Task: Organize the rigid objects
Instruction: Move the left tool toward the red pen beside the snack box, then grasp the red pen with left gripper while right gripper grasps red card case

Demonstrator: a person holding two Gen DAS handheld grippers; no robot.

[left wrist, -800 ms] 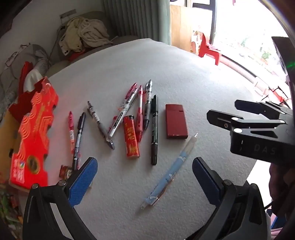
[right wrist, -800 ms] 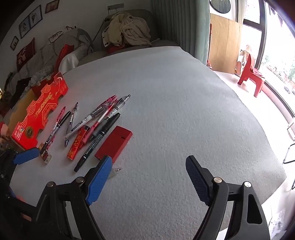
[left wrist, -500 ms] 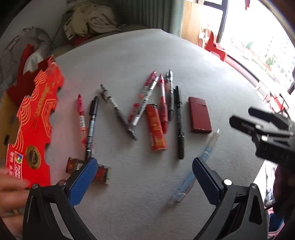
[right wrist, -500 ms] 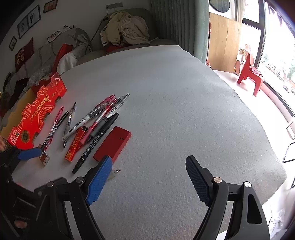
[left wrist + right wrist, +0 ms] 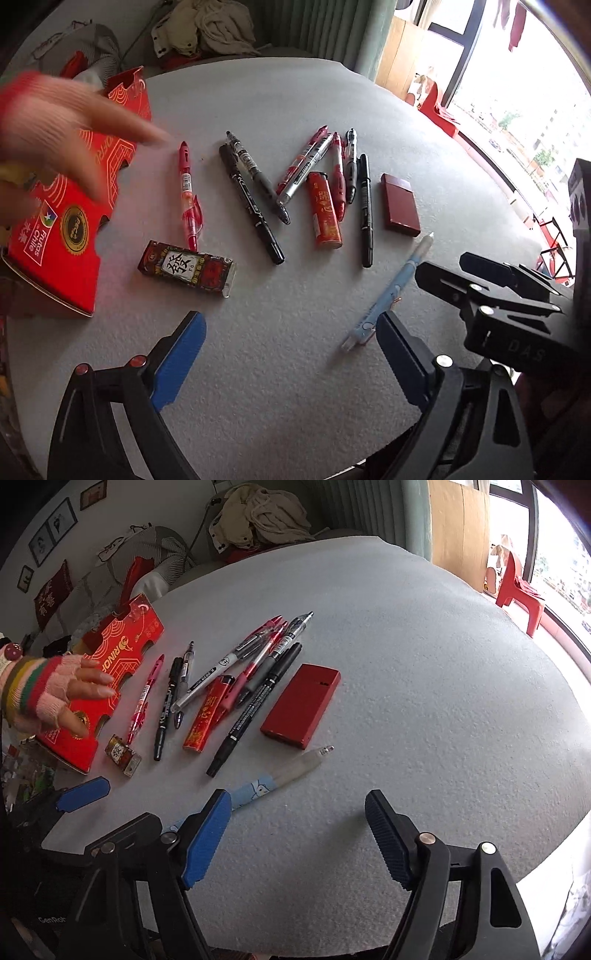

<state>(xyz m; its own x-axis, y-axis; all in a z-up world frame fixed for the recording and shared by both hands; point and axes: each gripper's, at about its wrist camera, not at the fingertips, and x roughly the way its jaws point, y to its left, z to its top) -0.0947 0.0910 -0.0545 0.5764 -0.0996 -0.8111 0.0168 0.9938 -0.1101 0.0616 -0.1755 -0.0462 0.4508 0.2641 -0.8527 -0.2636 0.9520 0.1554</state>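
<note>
Both my jaws stand apart and empty; pens [image 5: 255, 192], lighter [image 5: 325, 210] and red case [image 5: 301, 706] lie unsorted mid-counter [image 5: 424, 664].

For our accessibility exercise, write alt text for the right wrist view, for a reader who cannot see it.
An open right gripper hovers over a grey table holding nothing. Pens, a red lighter, a flat red case and a pale blue pen lie scattered left of centre. A gloved hand reaches over a red box.
</note>
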